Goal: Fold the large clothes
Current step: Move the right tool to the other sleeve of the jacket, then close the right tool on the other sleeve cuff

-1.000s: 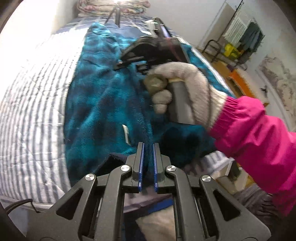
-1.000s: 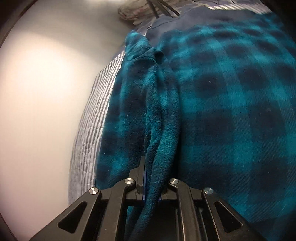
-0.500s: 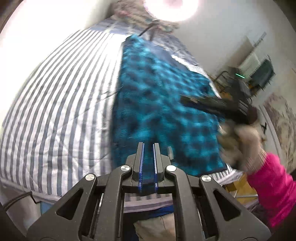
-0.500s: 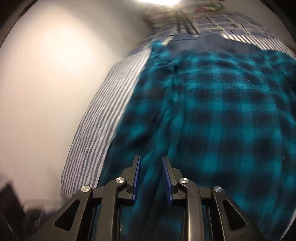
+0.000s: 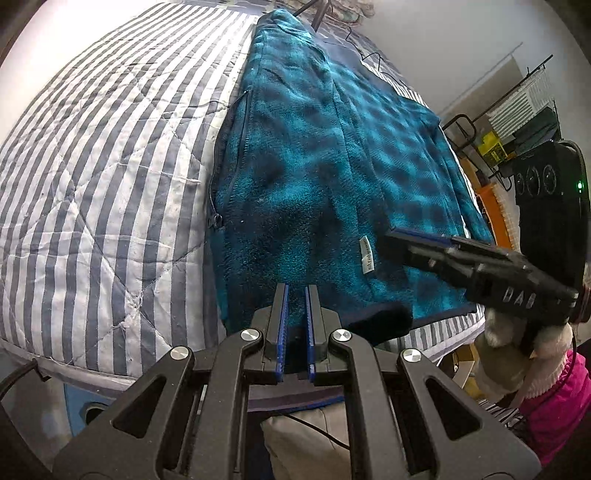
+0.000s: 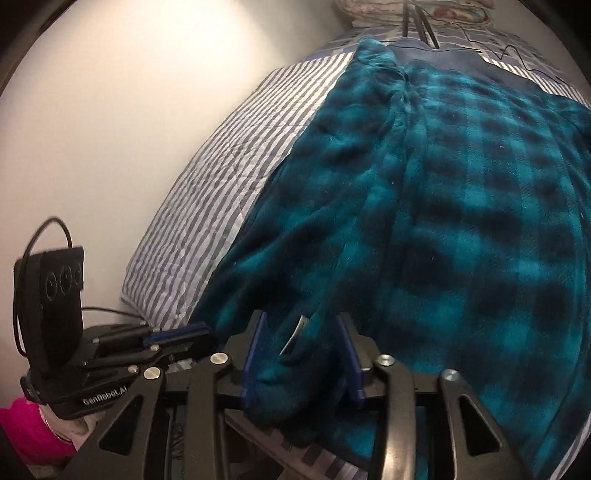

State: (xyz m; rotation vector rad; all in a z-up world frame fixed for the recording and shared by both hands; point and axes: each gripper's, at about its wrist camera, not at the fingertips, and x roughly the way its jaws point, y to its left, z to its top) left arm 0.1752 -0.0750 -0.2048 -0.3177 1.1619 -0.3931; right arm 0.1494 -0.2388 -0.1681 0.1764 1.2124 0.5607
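A teal and black plaid fleece jacket (image 5: 332,166) lies spread along the striped bed, its zipper edge to the left and its dark hem at the near edge. It fills the right wrist view (image 6: 461,221). My left gripper (image 5: 294,295) sits at the near hem, jaws a narrow gap apart with no cloth between them. My right gripper (image 6: 301,332) is open, jaws wide, with the hem and white label lying between them. It shows in the left wrist view (image 5: 417,240) over the jacket's right hem corner.
The bed has a grey and white striped quilt (image 5: 103,177) left of the jacket. A white wall (image 6: 129,129) runs along the bed's far side. A clothes rack and orange crate (image 5: 495,199) stand on the floor to the right. Folded bedding (image 6: 417,13) lies at the head.
Both grippers let go of the jacket and drew back to the near hem. The raised fold now lies flat. The right jaws opened wide.
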